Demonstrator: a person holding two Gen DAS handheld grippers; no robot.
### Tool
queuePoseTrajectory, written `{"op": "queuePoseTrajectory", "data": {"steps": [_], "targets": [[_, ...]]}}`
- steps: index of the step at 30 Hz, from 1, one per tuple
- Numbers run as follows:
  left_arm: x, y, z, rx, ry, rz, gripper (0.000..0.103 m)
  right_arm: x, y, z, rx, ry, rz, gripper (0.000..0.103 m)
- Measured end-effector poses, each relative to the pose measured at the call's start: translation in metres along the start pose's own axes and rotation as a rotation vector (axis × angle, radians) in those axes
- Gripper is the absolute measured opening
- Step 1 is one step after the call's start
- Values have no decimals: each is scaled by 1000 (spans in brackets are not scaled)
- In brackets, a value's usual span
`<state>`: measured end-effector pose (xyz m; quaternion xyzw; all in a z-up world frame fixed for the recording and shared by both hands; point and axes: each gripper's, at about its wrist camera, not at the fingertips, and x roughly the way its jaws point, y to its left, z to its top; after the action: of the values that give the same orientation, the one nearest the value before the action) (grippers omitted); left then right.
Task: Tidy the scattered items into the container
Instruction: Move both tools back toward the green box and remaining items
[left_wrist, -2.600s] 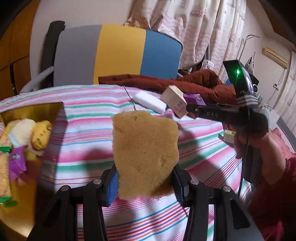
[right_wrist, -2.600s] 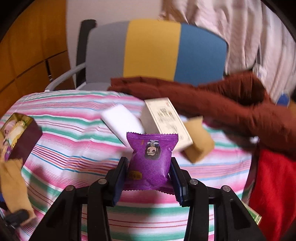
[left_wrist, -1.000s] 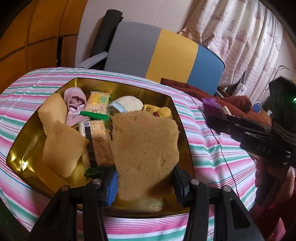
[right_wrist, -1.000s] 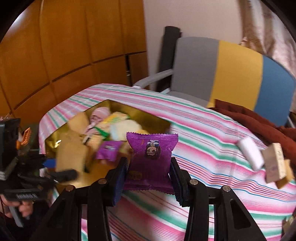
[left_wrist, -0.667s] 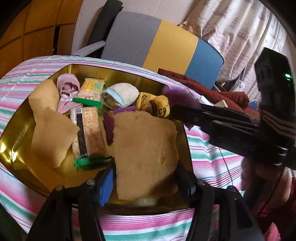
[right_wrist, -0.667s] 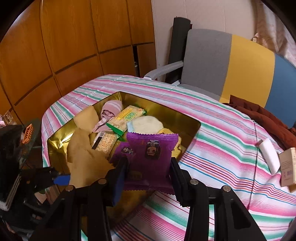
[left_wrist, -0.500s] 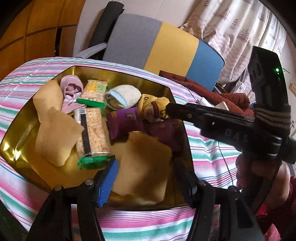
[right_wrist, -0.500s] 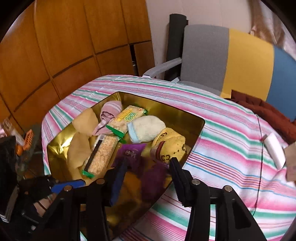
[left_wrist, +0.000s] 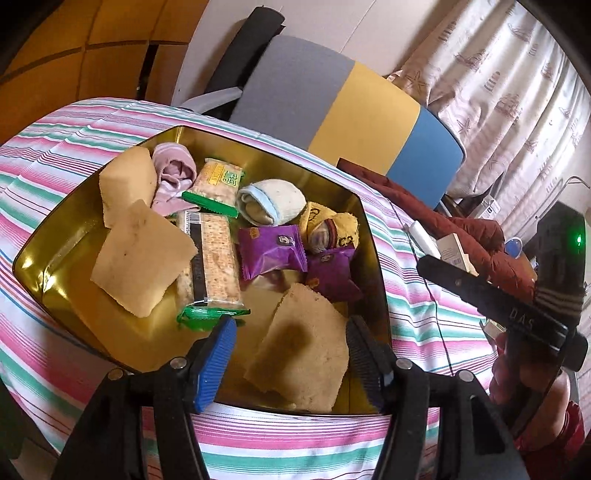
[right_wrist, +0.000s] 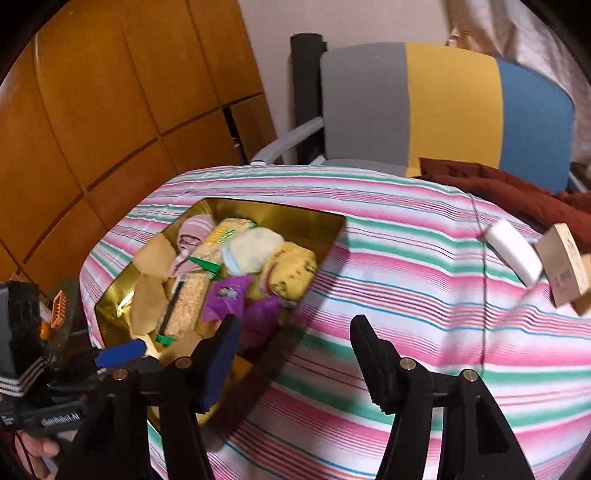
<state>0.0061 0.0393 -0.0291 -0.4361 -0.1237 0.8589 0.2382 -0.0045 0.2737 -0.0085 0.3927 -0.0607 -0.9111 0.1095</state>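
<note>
The gold tray (left_wrist: 74, 236) holds sponges, socks, cracker packs and two purple packets. My left gripper (left_wrist: 288, 343) hangs open over its near corner. The yellow sponge (left_wrist: 303, 350) lies loose on the tray floor below the jaws, touched by neither pad. Beside it rests a purple snack packet (left_wrist: 332, 273). My right gripper (right_wrist: 293, 332) is above the tray's (right_wrist: 280, 218) right edge. Its jaws are opening with nothing between them, and the purple packet (right_wrist: 262, 314) lies in the tray beyond them. A white block (right_wrist: 513, 251) and a beige box (right_wrist: 565, 269) lie on the striped cloth at the far right.
A grey, yellow and blue chair (left_wrist: 351, 110) stands behind the table with a dark red blanket (left_wrist: 443, 221) beside it. A thin black cable (right_wrist: 480, 277) crosses the cloth. Wood panelling (right_wrist: 110, 110) lines the left. A hand (left_wrist: 517, 369) holds the right tool.
Both grippers came over the tray and opened. The sponge dropped from the left jaws and the purple packet from the right; both now lie in the tray. The right gripper swung rightward.
</note>
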Motion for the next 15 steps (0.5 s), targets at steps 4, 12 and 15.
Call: {"op": "queuePoseTrajectory", "data": {"steps": [4,12,15], "targets": [[3,-5,-3,0,12,-7,63,-5,-9,-5,-2,1,-21,62],[3,-45,-9,120,14,-23,63,-13,-38,-17,16,33,-75,62],[5,-64,-10,191,16,-44,63,-19,-59,-20,33,41,-114,62]]}}
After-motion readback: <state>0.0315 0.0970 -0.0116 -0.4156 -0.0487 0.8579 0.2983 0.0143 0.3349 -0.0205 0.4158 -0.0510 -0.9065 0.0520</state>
